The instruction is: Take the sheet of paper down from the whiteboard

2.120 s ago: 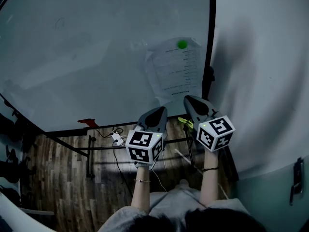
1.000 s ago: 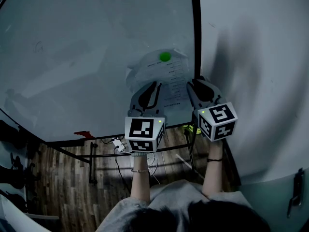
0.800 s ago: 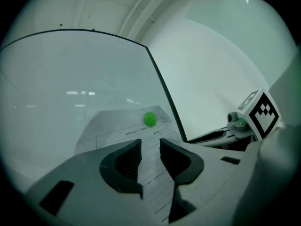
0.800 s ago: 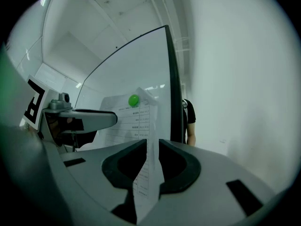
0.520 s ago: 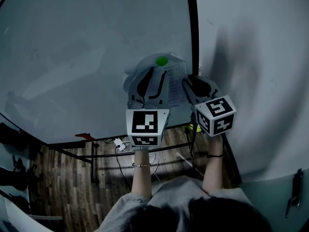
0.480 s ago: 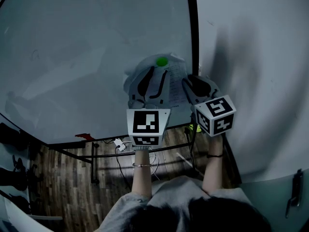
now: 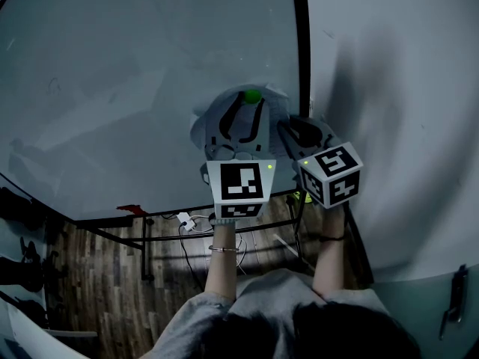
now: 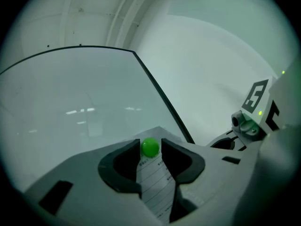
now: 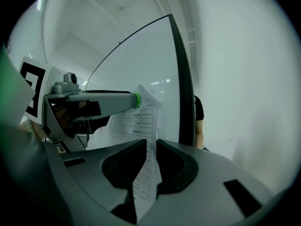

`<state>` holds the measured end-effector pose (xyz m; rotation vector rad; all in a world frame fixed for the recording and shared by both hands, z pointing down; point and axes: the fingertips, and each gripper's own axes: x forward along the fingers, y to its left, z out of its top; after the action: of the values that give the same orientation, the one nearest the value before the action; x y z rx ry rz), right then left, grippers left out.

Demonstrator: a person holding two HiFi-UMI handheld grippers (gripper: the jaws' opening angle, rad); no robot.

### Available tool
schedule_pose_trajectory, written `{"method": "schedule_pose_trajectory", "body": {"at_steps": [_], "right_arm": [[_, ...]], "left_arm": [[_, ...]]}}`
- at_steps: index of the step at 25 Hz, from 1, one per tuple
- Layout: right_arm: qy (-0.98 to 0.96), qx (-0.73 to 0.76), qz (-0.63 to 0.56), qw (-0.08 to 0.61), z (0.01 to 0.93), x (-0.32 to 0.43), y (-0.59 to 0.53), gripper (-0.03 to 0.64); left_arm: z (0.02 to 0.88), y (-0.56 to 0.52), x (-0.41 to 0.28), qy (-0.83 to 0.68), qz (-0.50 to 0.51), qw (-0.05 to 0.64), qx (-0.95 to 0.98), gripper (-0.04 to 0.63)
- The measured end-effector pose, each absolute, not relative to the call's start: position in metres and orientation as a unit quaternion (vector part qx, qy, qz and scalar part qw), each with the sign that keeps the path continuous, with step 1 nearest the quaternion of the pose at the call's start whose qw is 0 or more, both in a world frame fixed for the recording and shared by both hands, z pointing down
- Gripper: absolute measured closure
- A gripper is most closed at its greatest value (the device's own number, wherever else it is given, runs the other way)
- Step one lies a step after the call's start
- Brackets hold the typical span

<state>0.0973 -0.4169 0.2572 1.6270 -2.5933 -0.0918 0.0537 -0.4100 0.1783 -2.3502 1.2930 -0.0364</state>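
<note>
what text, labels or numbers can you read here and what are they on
On the white printed sheet of paper: rows of print, too small and blurred to read.
On the two black-and-white marker cubes: square patterns only, no words.
No other text visible.

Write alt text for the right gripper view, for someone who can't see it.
The right gripper pinches an edge of a printed sheet of paper that hangs on a whiteboard, bending it away from the board. From the left, the left gripper reaches in level to the green magnet at the sheet's top.
</note>
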Motion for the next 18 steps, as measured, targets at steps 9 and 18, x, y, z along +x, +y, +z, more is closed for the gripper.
{"method": "schedule_pose_trajectory", "body": {"at_steps": [9,18], "right_arm": [[-0.85,0.526,-0.009,0.014,0.2591,0.094,-0.4231,0.615],[-0.864,0.504,0.001,-0.017,0.2623,0.0922,-0.4173,0.617]], "left_arm": [[0.1824,-0.4179,0.0534,0.479,-0.038,0.272,-0.834,0.474],[0.1785,-0.4151,0.0499,0.493,-0.028,0.254,-0.832,0.474]]}}
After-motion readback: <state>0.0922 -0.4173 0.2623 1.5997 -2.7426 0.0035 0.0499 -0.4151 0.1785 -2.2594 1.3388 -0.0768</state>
